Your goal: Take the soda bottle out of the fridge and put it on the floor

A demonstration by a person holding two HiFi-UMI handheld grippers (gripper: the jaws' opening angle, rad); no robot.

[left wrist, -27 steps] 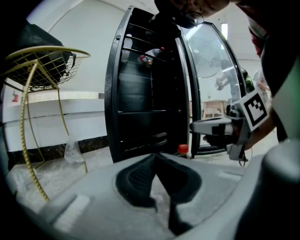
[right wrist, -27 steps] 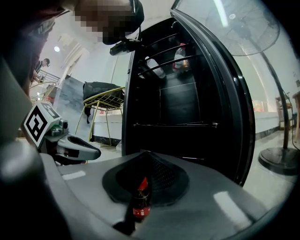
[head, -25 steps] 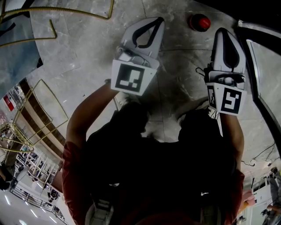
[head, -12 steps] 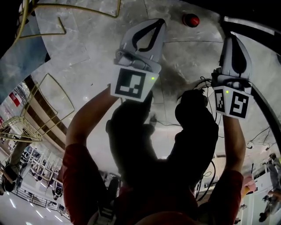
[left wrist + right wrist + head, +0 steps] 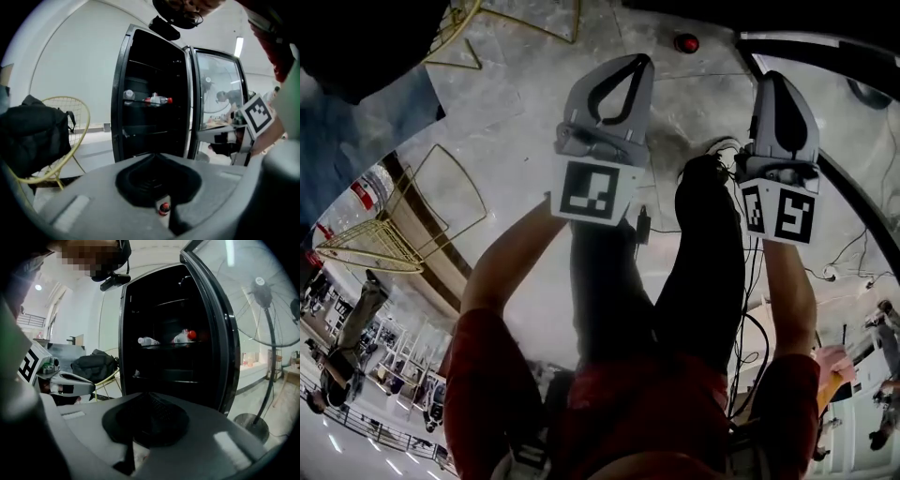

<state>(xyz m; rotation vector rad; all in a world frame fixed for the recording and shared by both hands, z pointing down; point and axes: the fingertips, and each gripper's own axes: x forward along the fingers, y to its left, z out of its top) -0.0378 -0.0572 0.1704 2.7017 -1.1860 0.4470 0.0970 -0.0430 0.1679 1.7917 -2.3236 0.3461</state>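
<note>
Facing the open black fridge [image 5: 150, 89], the left grey plastic gripper [image 5: 637, 66] and the right grey plastic gripper [image 5: 773, 80] have their jaws pressed together. A red-capped dark soda bottle [image 5: 685, 42] stands on the pale marble floor [image 5: 534, 112] ahead of their tips.

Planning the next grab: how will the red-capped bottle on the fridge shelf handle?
The red-capped bottle seems to lie on its side on the shelf, so a nudge would probably roll it. Its body looks clear and smooth, so it may be light and could slip in a grip.
</note>
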